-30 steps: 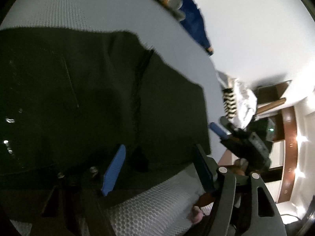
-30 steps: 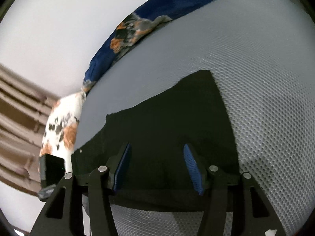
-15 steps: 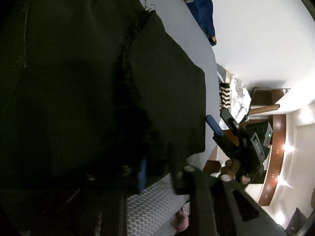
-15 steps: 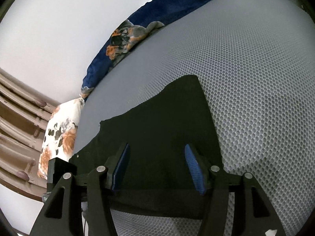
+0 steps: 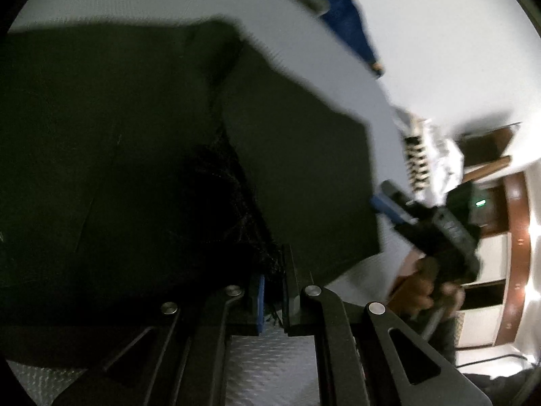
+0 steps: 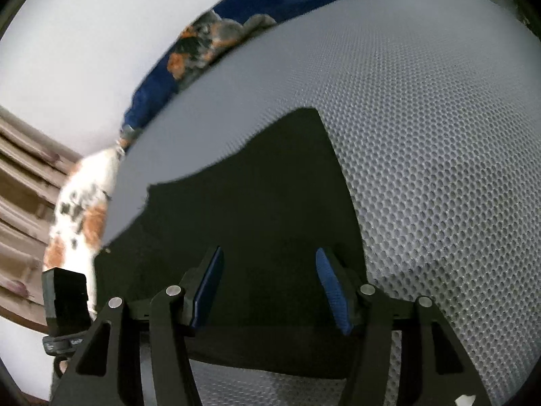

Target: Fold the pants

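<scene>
Pants point(image 5: 135, 155), black, lie spread on the grey mesh bed point(image 6: 422, 135) while our left hand-held gripper point(image 5: 274, 287) pinches their frayed edge and our right hand-held gripper point(image 6: 267, 284) hovers over the cloth, jaws parted around nothing.

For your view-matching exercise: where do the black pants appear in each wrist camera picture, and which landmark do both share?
Left wrist: the pants fill the left and centre, their edge pinched in the left gripper.
Right wrist: pants at lower centre, under the open right gripper.
Shared landmark: the blue floral cloth at the mesh surface's far edge.
</scene>
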The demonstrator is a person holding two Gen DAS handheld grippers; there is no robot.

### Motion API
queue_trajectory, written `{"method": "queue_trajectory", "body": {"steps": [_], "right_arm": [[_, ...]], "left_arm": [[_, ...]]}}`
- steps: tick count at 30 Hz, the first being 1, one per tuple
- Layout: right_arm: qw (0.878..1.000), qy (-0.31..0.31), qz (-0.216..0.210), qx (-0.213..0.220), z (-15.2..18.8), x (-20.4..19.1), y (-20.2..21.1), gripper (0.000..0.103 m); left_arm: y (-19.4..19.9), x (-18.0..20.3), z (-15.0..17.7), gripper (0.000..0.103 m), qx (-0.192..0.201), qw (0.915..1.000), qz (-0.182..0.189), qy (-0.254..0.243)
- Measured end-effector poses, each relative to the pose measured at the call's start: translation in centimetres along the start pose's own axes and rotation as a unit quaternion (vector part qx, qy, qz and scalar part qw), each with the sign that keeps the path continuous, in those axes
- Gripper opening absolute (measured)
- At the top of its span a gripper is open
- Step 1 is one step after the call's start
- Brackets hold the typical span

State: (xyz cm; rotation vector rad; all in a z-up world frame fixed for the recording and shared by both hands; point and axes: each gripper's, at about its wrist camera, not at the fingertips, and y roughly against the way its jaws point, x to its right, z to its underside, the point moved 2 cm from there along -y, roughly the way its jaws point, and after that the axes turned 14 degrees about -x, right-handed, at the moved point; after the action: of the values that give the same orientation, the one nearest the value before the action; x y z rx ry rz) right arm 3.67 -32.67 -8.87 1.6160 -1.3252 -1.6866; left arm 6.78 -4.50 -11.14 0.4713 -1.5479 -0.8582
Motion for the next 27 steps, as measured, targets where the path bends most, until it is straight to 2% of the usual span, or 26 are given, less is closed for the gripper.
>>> {"method": "queue_trajectory", "body": {"steps": [3,6,7,8,12,14,19,24,27], "right_arm": [[0.999,0.017,0.028,-0.004,0.1,-0.4,-0.5,0.054],[0.999,0.02,0.038,-0.007,0.1,-0.6,-0.8,0.054],[0.999,0.024,0.039,-0.008,0.0,-0.8,-0.8,0.054],[0.999,0.027,0.039,-0.005,-0.3,-1.0,-0.7,0.054],[0.997,0.044,0.054,0.032,-2.2,-1.8,0.3,0.054],[0.995,0.05,0.075,0.039,-3.5,-2.1,0.4,0.054],[0.989,0.074,0.119,0.054,-6.3,-2.7,0.1,0.053],[0.984,0.093,0.141,0.052,-7.8,-2.9,-0.6,0.051],[0.982,0.099,0.152,0.048,-8.1,-2.9,-1.3,0.051]], "left_arm": [[-0.9,0.4,-0.2,0.009,-0.001,0.9998,-0.02,-0.002],[-0.6,1.5,-0.4,0.015,-0.002,0.9979,-0.061,-0.022],[-0.3,2.0,-0.4,0.021,0.004,0.9954,-0.089,-0.036],[0.3,1.7,-0.2,0.022,0.013,0.9923,-0.112,-0.05],[1.6,3.4,-0.9,0.026,0.061,0.9714,-0.195,-0.121],[1.8,3.9,-1.8,0.034,0.079,0.9662,-0.207,-0.132],[1.9,4.6,-5.1,0.035,0.111,0.9596,-0.216,-0.142],[0.4,5.2,-8.5,0.035,0.12,0.9564,-0.226,-0.14],[-0.5,4.9,-9.9,0.035,0.114,0.9576,-0.23,-0.13]]}}
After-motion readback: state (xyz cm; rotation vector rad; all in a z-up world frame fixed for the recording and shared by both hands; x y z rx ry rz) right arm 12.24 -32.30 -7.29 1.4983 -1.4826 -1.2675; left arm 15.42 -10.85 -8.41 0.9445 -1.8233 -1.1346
